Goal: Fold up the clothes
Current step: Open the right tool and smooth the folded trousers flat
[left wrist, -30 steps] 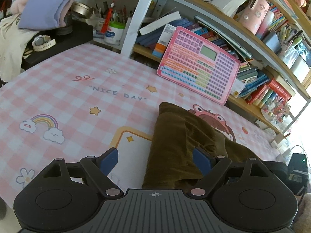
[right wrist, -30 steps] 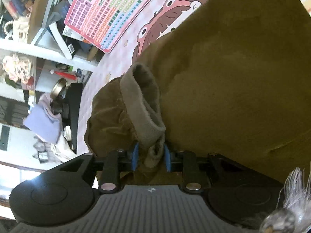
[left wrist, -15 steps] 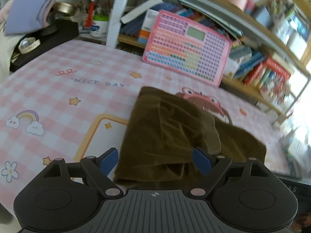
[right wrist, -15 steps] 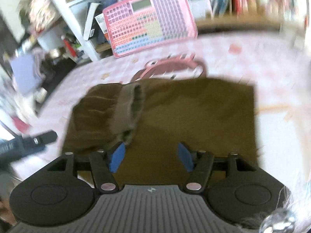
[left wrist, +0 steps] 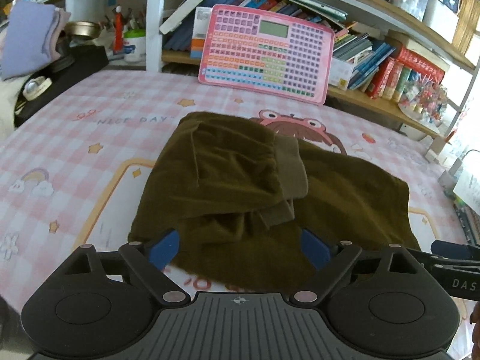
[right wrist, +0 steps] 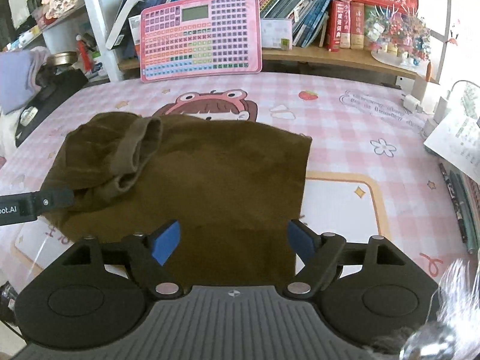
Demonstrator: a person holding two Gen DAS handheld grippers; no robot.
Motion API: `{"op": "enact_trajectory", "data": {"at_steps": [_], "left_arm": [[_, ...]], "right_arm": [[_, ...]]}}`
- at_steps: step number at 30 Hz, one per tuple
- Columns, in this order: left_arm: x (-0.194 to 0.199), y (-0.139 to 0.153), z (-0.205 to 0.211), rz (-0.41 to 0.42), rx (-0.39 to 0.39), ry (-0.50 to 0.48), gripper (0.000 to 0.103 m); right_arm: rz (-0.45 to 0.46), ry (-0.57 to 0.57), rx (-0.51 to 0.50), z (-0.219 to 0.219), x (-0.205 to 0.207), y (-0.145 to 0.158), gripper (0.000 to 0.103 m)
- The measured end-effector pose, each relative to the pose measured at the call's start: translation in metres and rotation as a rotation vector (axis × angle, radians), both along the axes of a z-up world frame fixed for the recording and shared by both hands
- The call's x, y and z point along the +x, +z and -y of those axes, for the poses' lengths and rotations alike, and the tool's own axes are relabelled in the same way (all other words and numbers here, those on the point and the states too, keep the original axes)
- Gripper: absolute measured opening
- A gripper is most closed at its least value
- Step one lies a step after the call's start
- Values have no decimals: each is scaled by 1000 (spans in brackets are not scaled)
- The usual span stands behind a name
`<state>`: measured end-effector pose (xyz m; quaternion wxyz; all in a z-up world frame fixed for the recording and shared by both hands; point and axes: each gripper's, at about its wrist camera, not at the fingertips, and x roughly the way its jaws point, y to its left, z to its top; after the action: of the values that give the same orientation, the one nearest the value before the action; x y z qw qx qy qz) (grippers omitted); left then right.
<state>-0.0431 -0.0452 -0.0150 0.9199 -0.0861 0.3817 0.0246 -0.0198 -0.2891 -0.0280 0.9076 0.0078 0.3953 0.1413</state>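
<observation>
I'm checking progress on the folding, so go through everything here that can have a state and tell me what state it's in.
Brown garment: lying on the table, partly folded, one sleeve laid across it.
Sleeve cuff: resting loose on top, not gripped.
Left gripper: jaws opening, nothing between the pads.
Right gripper: jaws opening, nothing held.
Pink keyboard toy: propped upright against the shelf.
Table mat: flat.
</observation>
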Motion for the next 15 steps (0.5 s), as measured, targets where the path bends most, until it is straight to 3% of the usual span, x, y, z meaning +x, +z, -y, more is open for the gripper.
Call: {"op": "enact_trajectory", "data": {"at_steps": [7,15], "left_arm": [[-17,2,0,-2,14,4,91],[-28,6,-19,22,6,-31,91]], "right_arm": [[-12,19,8,2,-12,-2,78],[9,-53,2,-11,-31,6,78]]}}
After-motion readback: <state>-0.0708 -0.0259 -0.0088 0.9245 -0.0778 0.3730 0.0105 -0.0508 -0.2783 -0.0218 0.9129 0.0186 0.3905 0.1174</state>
